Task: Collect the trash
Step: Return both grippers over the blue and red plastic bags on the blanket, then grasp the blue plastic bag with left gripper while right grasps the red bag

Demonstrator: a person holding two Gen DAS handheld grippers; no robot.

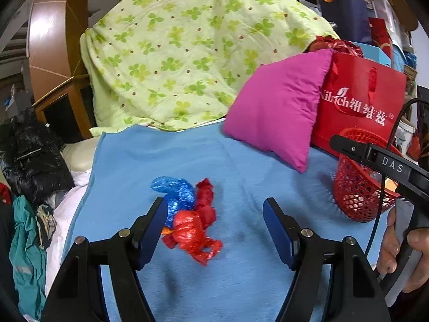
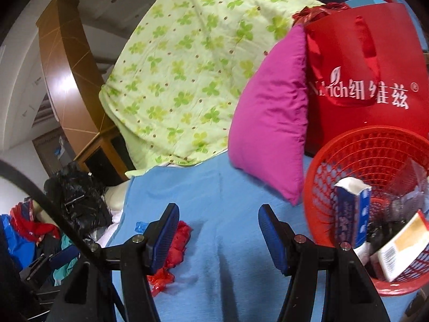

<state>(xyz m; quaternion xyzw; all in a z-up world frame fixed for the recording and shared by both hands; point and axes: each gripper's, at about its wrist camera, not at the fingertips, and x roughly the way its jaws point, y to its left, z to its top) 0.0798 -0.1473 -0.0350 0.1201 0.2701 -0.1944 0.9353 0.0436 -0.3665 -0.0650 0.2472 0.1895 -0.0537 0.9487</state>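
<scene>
Crumpled blue and red plastic bags (image 1: 187, 214) lying on the blue blanket (image 1: 241, 161) just ahead of the left gripper (image 1: 214, 230), spread and empty; right gripper (image 2: 218, 237) likewise spread, red basket (image 2: 375, 145) rightmost.

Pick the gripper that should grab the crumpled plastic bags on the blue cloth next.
Left. The left gripper is open with the crumpled plastic bags lying nearly between its fingers; from the right gripper they sit off to the side.
</scene>
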